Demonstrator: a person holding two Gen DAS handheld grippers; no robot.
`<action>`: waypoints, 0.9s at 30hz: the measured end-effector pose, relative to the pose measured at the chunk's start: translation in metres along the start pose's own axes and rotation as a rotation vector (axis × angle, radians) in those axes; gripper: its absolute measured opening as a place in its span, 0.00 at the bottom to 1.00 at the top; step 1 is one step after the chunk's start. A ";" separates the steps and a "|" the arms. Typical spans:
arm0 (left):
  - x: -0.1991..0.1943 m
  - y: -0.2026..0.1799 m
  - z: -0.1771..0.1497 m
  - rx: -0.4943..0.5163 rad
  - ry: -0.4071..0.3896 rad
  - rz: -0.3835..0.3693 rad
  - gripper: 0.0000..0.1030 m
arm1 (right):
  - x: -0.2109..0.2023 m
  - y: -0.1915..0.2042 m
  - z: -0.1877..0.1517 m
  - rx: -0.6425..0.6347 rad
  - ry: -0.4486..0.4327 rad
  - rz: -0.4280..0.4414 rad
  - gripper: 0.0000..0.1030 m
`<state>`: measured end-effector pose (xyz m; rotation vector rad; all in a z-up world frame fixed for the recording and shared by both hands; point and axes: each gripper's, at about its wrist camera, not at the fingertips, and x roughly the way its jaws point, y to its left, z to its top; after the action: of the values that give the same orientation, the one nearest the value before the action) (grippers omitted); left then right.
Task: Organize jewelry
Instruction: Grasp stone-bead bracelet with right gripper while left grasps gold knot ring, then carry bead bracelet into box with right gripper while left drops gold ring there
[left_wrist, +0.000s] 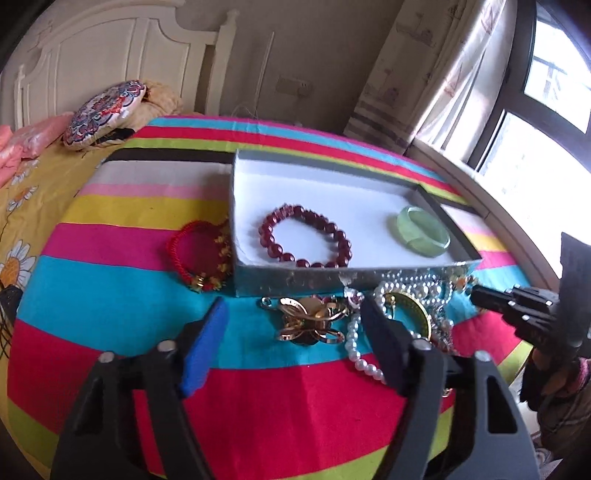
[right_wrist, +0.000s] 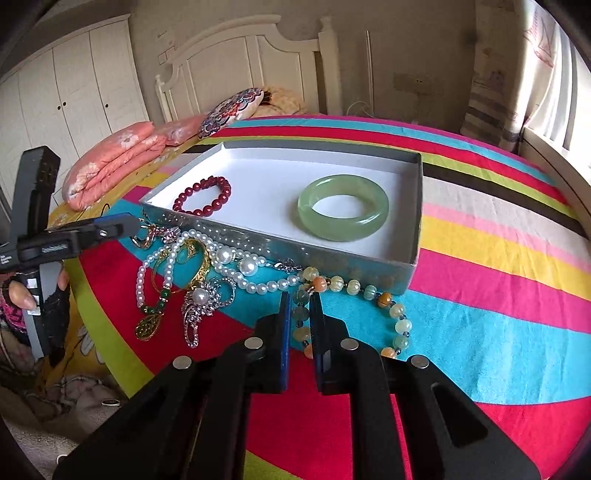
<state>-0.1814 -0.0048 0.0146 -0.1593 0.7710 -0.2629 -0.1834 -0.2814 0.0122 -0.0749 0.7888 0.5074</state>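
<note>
A: Daylight pours in from the window (left_wrist: 546, 122) at the far right of the left wrist view; the panes are blown out to white.

B: And the room wall (left_wrist: 314, 48) behind stays dim and brownish. Colours on the striped bedspread (right_wrist: 498, 266) are bright and saturated.

A: Both views bend strongly at the edges, with black corners from the fisheye.

B: The left view is slightly smeared: the dark red bead bracelet (left_wrist: 306, 236) looks soft. The right view is sharper, with glints on the green bangle (right_wrist: 343, 207).
</note>
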 end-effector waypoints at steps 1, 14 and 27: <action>0.002 -0.001 -0.001 0.007 0.006 0.002 0.57 | 0.000 0.000 -0.001 0.000 -0.001 0.000 0.12; -0.019 -0.004 -0.014 0.055 -0.051 -0.019 0.37 | -0.018 -0.005 0.005 0.027 -0.069 0.007 0.12; -0.054 -0.022 -0.003 0.101 -0.127 -0.020 0.37 | -0.055 -0.006 0.019 0.042 -0.167 0.013 0.12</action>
<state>-0.2241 -0.0098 0.0540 -0.0877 0.6285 -0.3072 -0.2010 -0.3046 0.0633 0.0114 0.6369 0.5020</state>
